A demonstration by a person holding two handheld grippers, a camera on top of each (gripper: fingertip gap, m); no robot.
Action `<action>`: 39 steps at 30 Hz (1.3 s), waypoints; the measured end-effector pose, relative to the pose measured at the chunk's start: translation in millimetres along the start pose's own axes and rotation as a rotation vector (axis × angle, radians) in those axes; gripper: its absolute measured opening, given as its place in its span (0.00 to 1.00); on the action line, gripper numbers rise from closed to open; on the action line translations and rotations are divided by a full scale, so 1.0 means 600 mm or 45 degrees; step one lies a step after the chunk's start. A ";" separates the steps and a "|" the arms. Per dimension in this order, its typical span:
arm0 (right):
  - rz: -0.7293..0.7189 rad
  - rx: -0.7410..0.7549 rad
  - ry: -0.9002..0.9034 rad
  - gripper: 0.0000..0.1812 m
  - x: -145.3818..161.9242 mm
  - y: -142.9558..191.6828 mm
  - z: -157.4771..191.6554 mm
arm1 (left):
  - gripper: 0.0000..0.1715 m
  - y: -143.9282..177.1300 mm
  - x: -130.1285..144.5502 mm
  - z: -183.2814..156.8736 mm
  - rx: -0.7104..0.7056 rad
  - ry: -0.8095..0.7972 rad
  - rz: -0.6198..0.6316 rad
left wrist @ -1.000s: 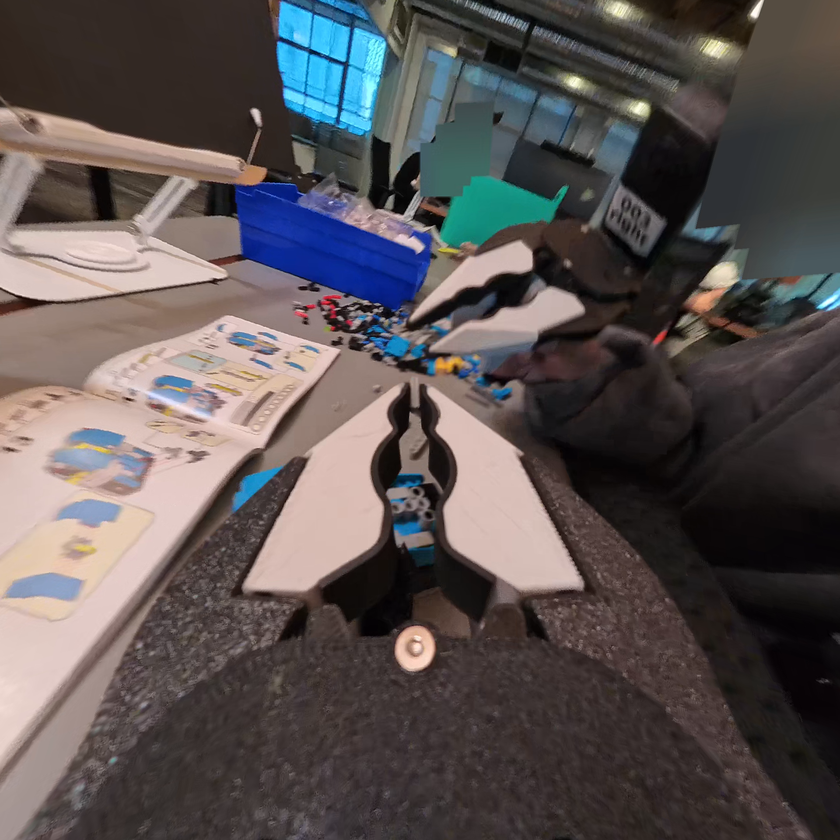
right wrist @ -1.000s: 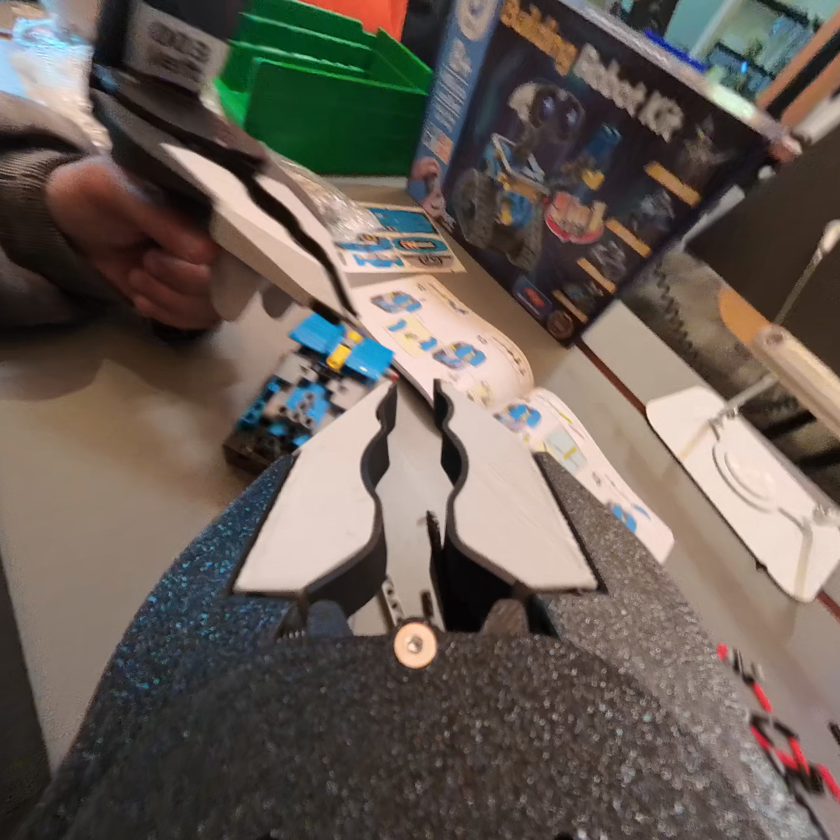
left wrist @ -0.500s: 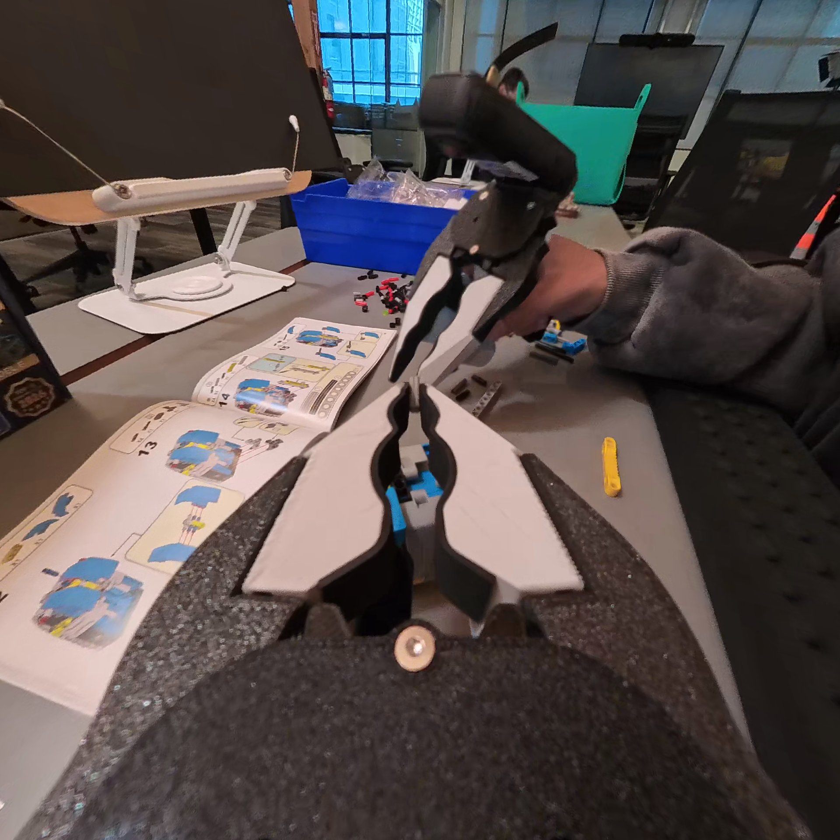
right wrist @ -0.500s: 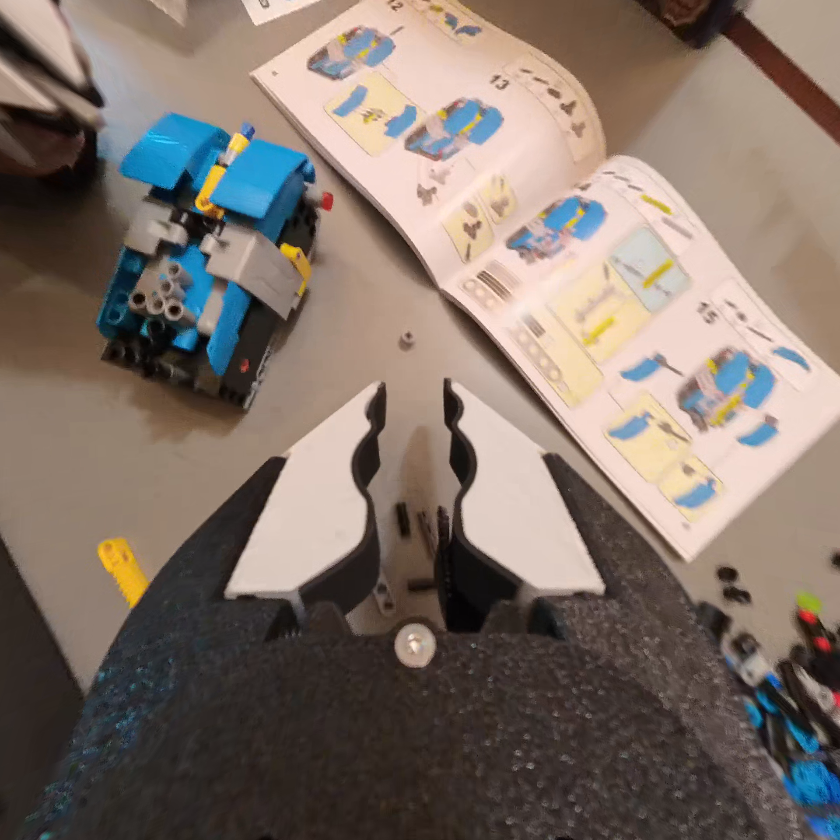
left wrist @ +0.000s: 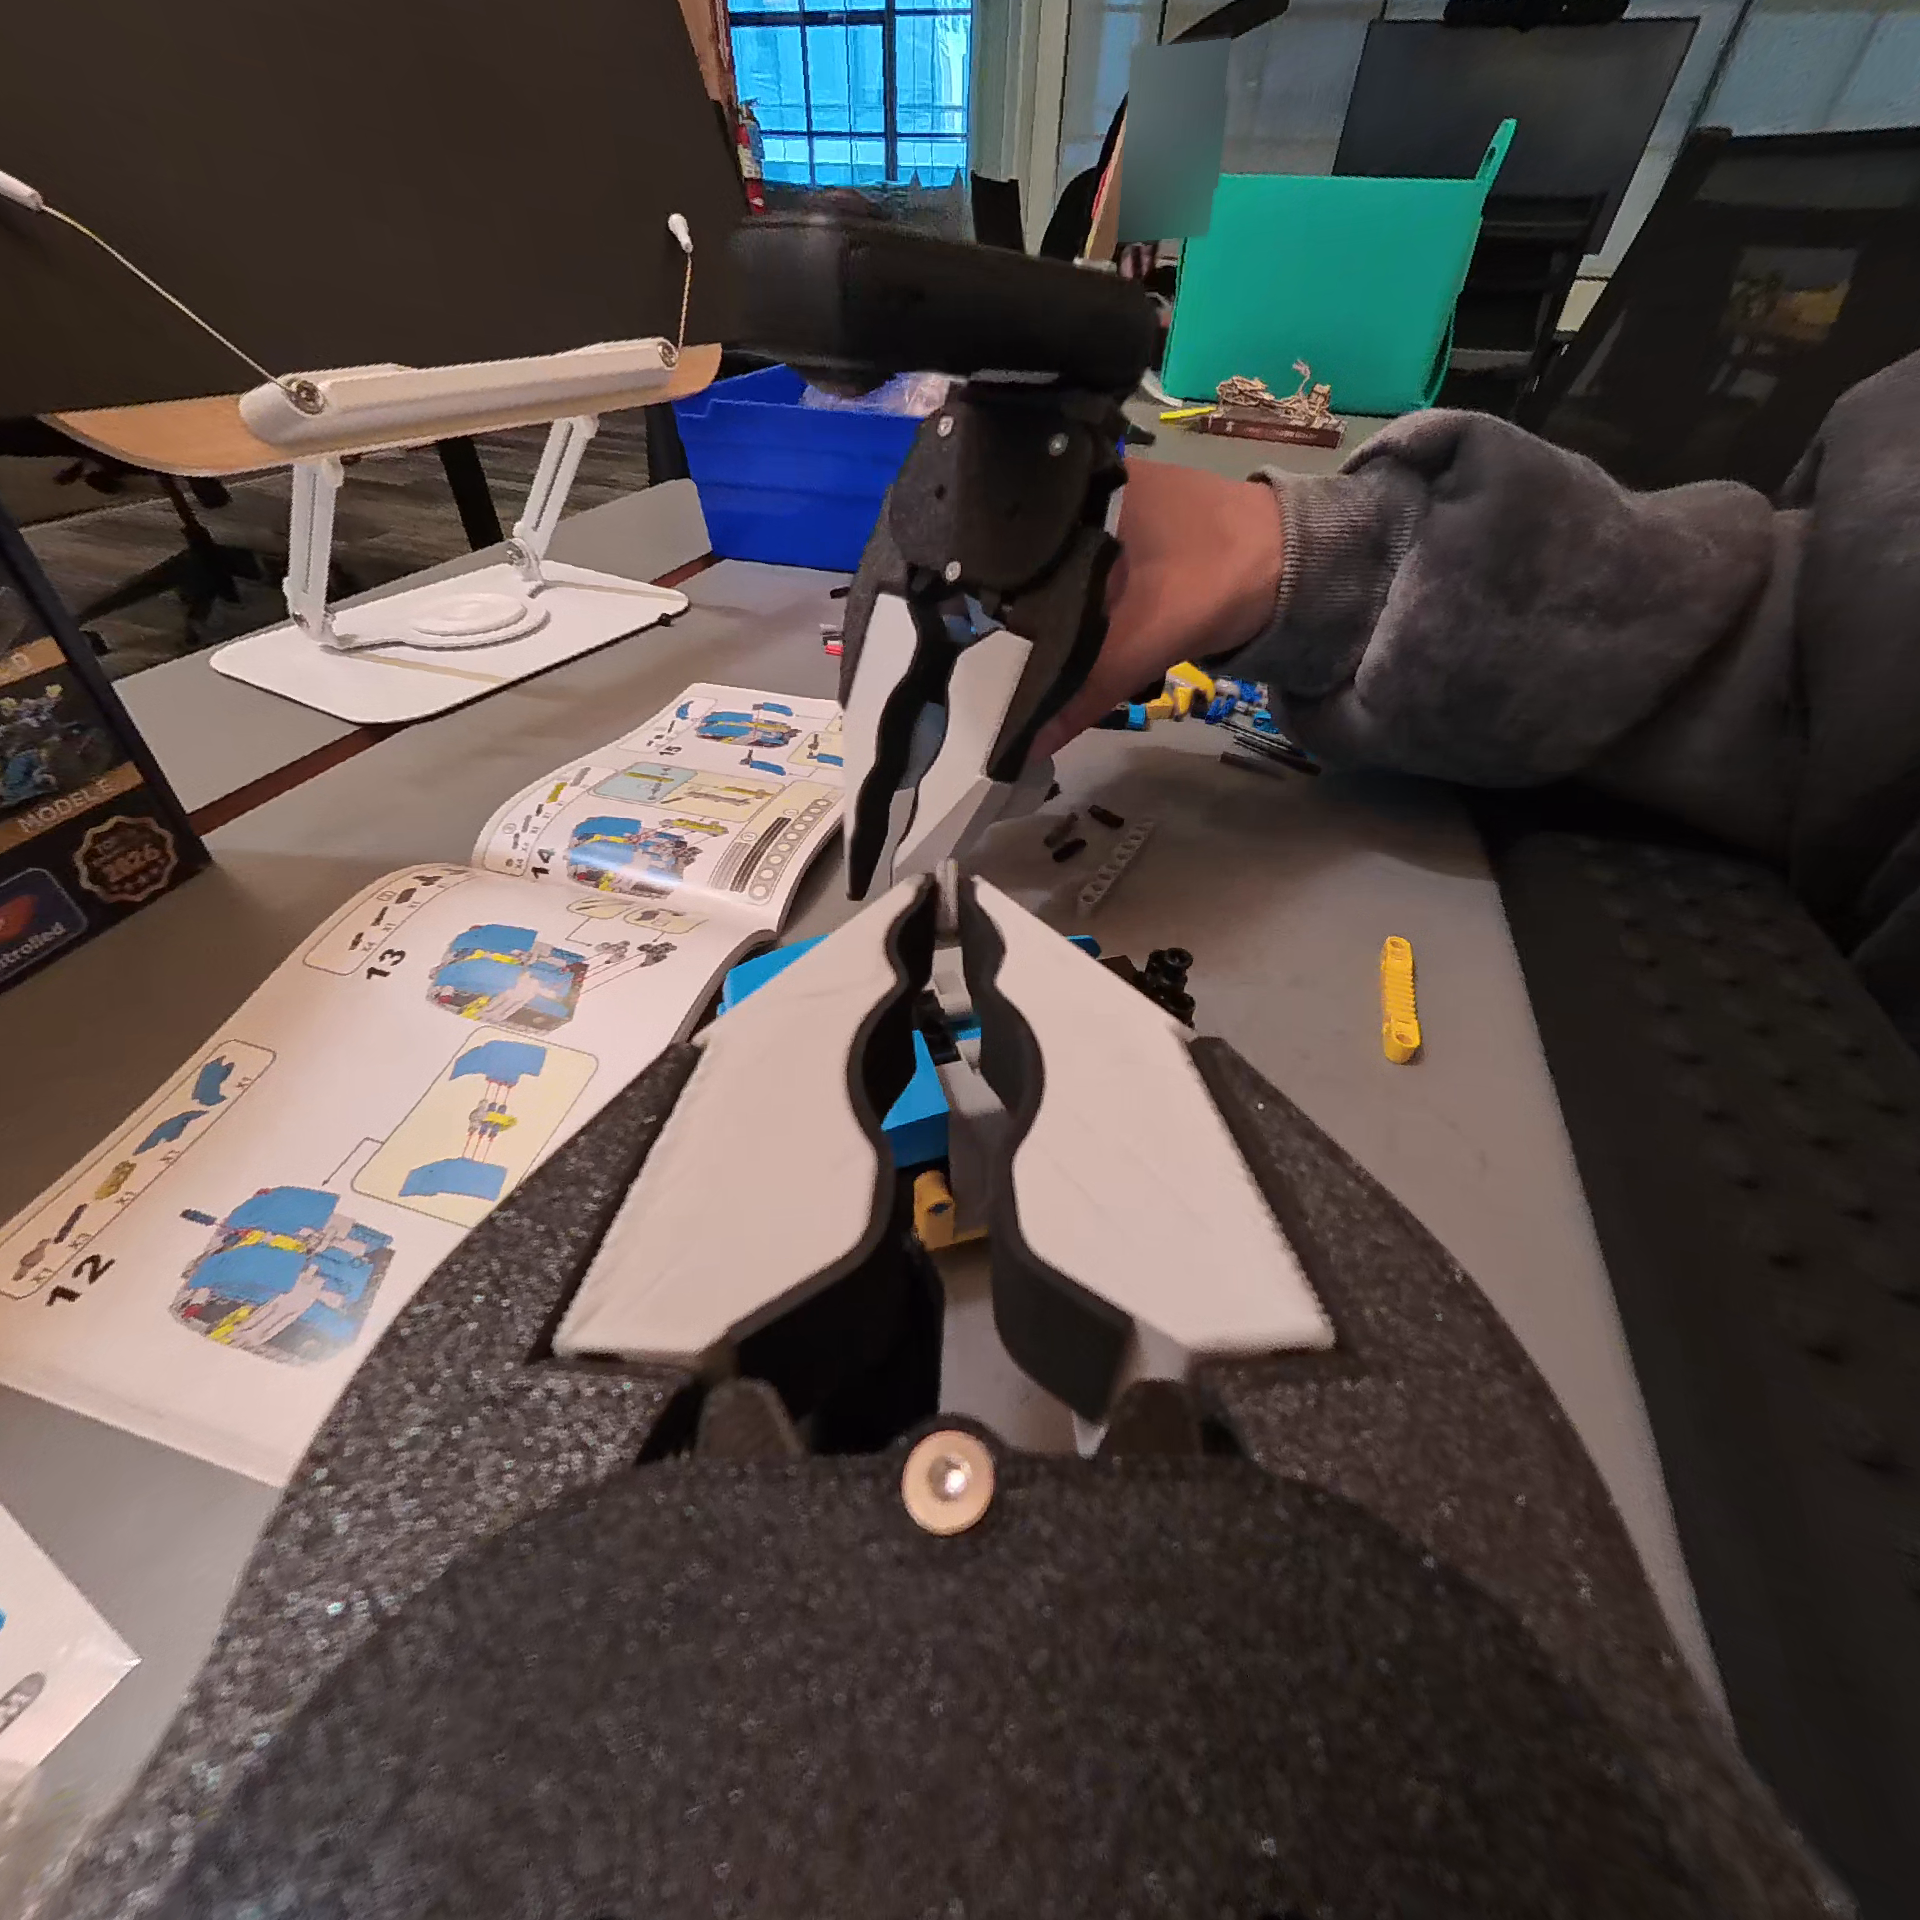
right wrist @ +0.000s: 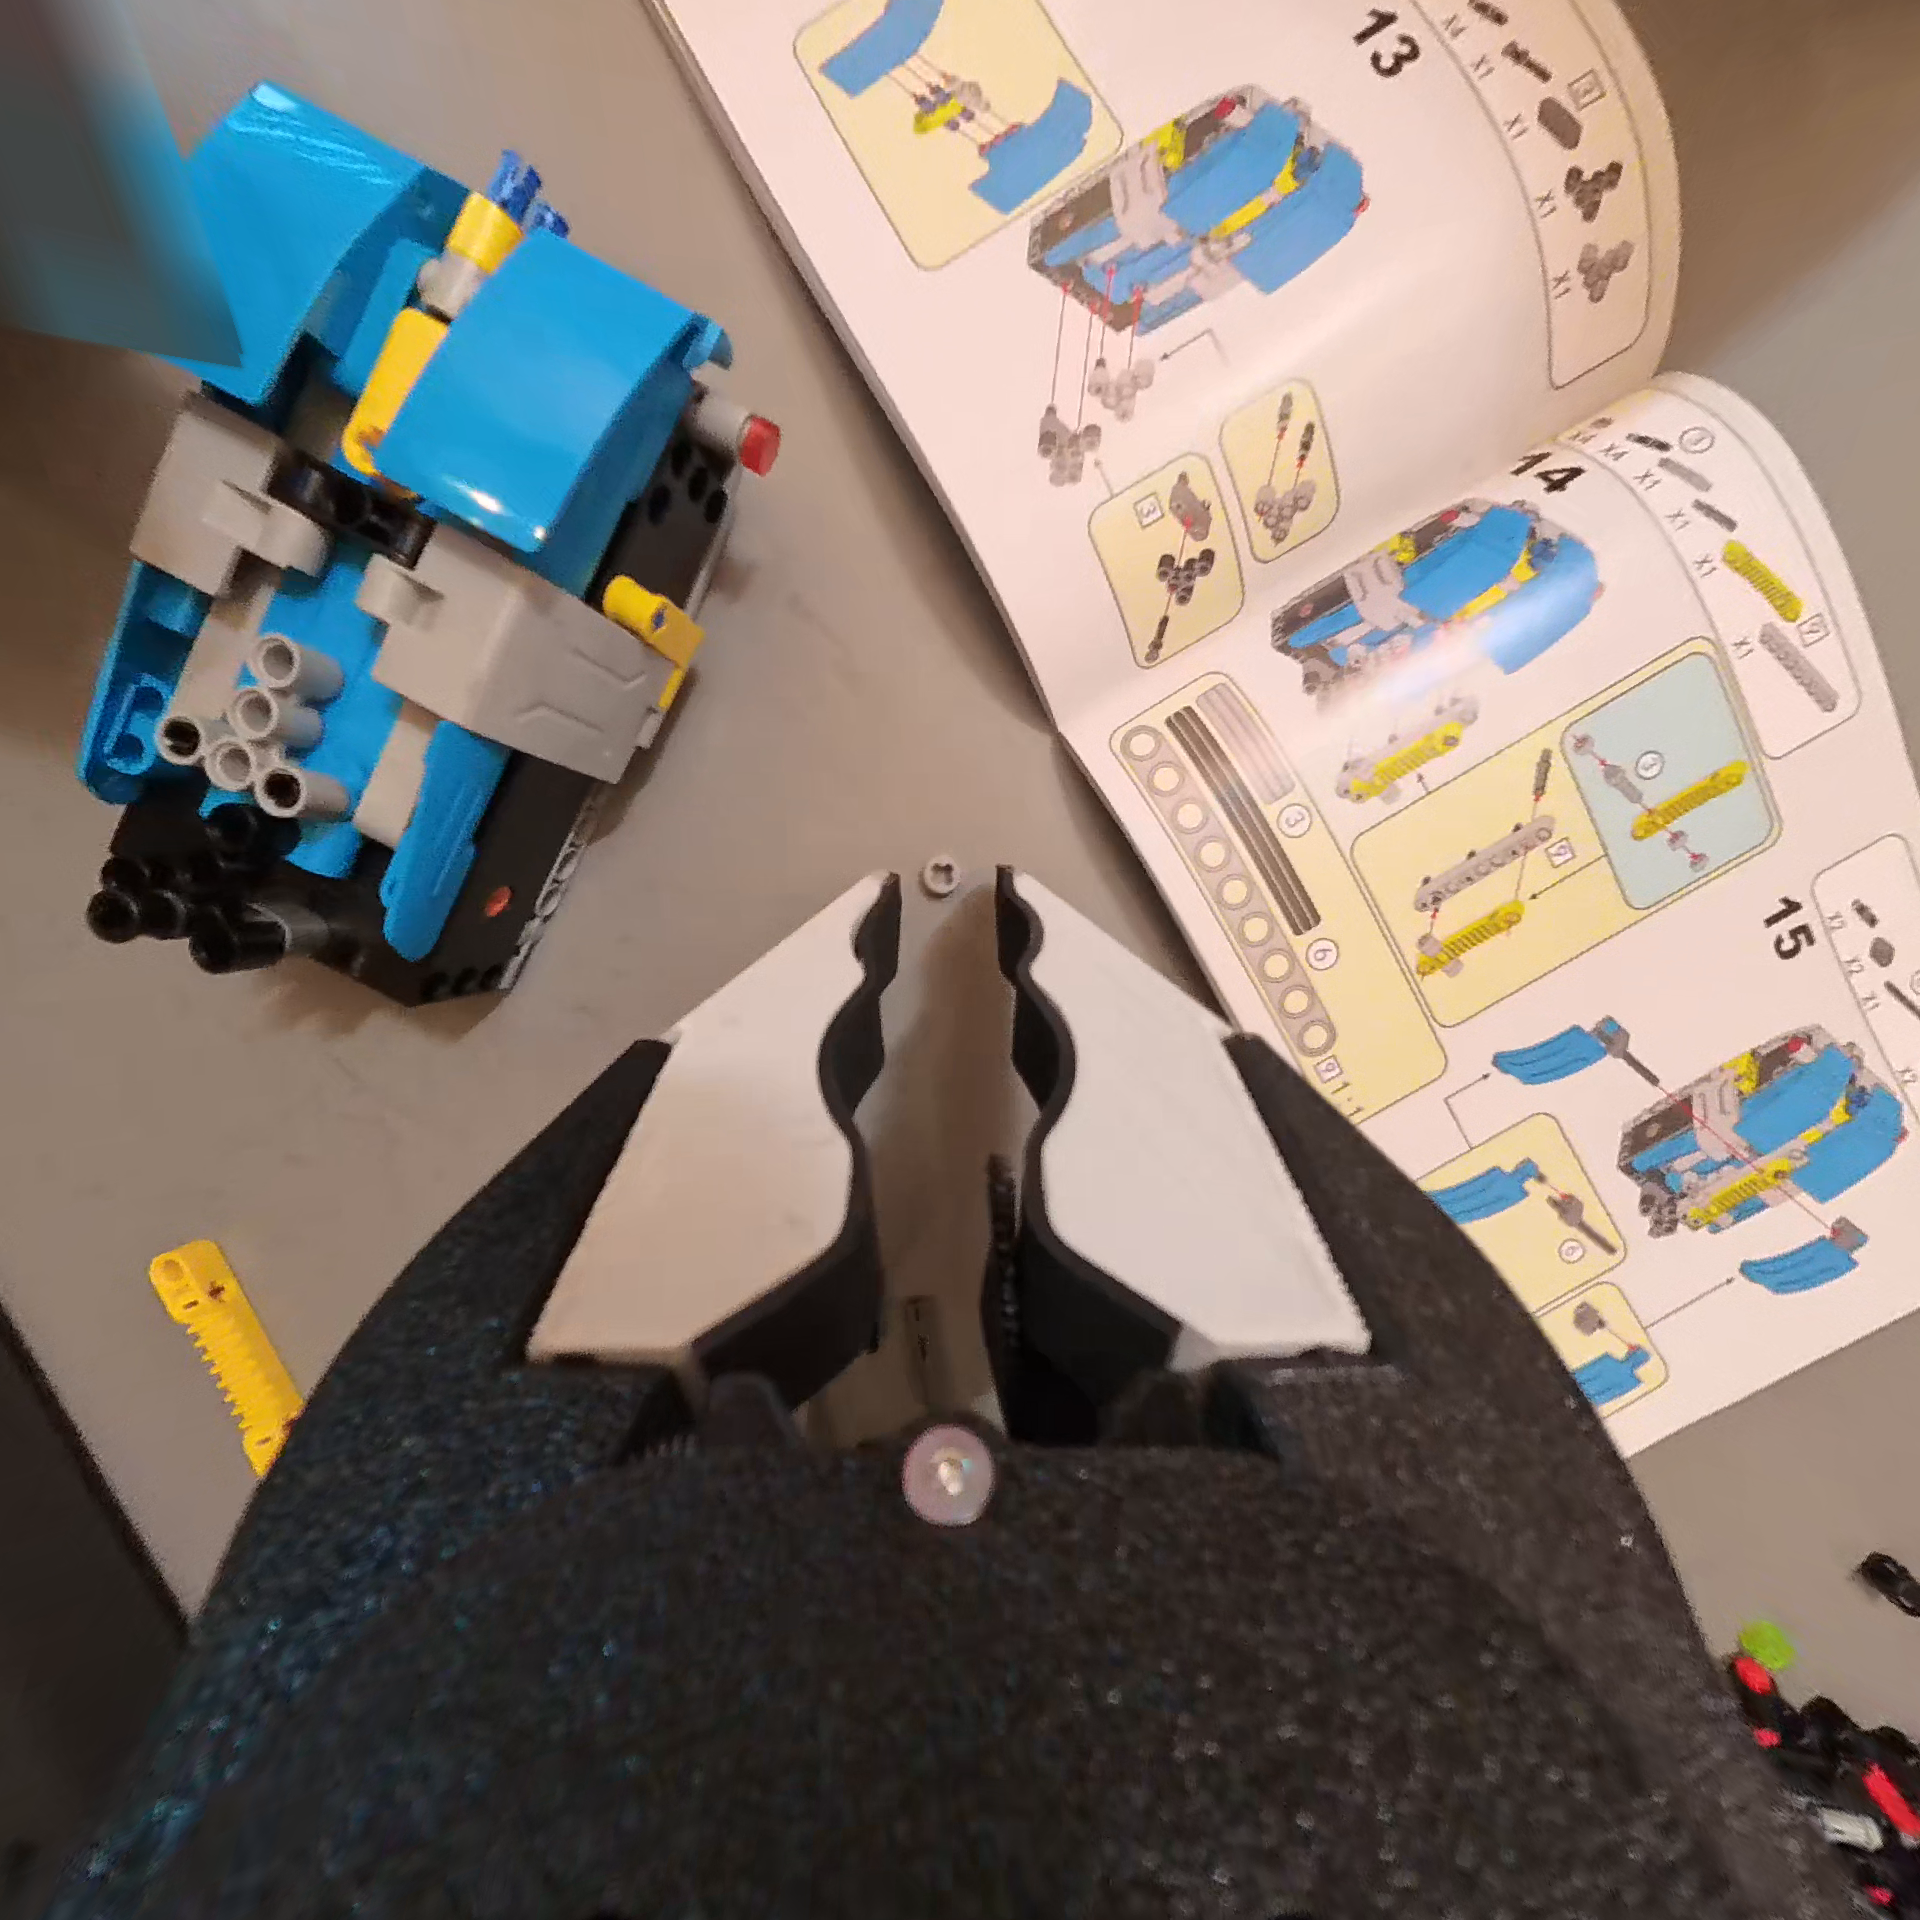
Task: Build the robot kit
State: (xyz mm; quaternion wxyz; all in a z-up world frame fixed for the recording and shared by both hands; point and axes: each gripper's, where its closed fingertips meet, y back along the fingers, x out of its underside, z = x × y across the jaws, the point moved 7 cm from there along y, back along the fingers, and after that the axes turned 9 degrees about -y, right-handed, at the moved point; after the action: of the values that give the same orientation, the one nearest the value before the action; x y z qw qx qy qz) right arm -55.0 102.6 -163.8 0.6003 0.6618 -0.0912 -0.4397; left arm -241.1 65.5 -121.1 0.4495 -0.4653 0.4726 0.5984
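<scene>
Here, left wrist view: the left gripper (left wrist: 948, 891) sits low over the grey worktop (left wrist: 1320, 1132), fingers nearly together with only a narrow slit at the tips and nothing clearly pinched between them. Directly below the fingers lies the blue brick model (left wrist: 920, 1101), seen through the gap; contact with it cannot be told. The right gripper (left wrist: 914, 842) hangs tip-down just beyond the left tips, held by a hand (left wrist: 1174, 582) in a grey sleeve (left wrist: 1507, 592). An open instruction booklet (left wrist: 416, 1018) lies to the left. A yellow toothed bar (left wrist: 1397, 1000) lies apart on the right. Farther back stand a white stand (left wrist: 447, 613) and a blue bin (left wrist: 800, 468), with a printed box (left wrist: 62, 790) at the left edge.

Right wrist view: the right gripper (right wrist: 943, 883) points down at the worktop (right wrist: 831, 675), fingers apart by a small gap and holding nothing. A small grey round piece (right wrist: 941, 874) lies on the worktop just beyond the tips, centred on the gap, not gripped. The brick model (right wrist: 405, 582) stands to the upper left, apart from the fingers. The booklet (right wrist: 1403, 623) spreads to the right, near the right finger. The yellow toothed bar (right wrist: 223, 1340) lies at lower left. Loose small pieces (right wrist: 1839, 1756) cluster at lower right.
</scene>
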 end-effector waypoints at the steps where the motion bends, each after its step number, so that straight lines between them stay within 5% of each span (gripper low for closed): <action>1: -0.001 -0.009 -0.004 0.10 -0.001 -0.001 -0.001 | 0.02 0.000 0.000 -0.001 0.002 -0.003 0.001; 11: 0.029 0.033 0.065 0.03 -0.002 -0.011 0.003 | 0.02 0.000 -0.002 -0.002 0.040 0.030 -0.023; 17: -0.719 -0.522 0.102 0.03 -0.061 0.092 0.110 | 0.02 0.019 -0.027 0.004 0.200 0.276 -0.267; 22: -0.952 -0.708 0.049 0.03 -0.079 0.123 0.148 | 0.02 0.029 -0.037 0.009 0.266 0.380 -0.381; 39: -0.979 -0.713 0.049 0.03 -0.091 0.115 0.154 | 0.02 0.036 -0.043 0.016 0.325 0.514 -0.474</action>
State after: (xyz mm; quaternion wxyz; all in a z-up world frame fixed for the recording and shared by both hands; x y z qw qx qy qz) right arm -123.6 53.8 -67.4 0.5509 0.4682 0.2936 -0.6254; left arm -259.1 69.2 -91.6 0.5033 -0.5931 0.5305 0.3369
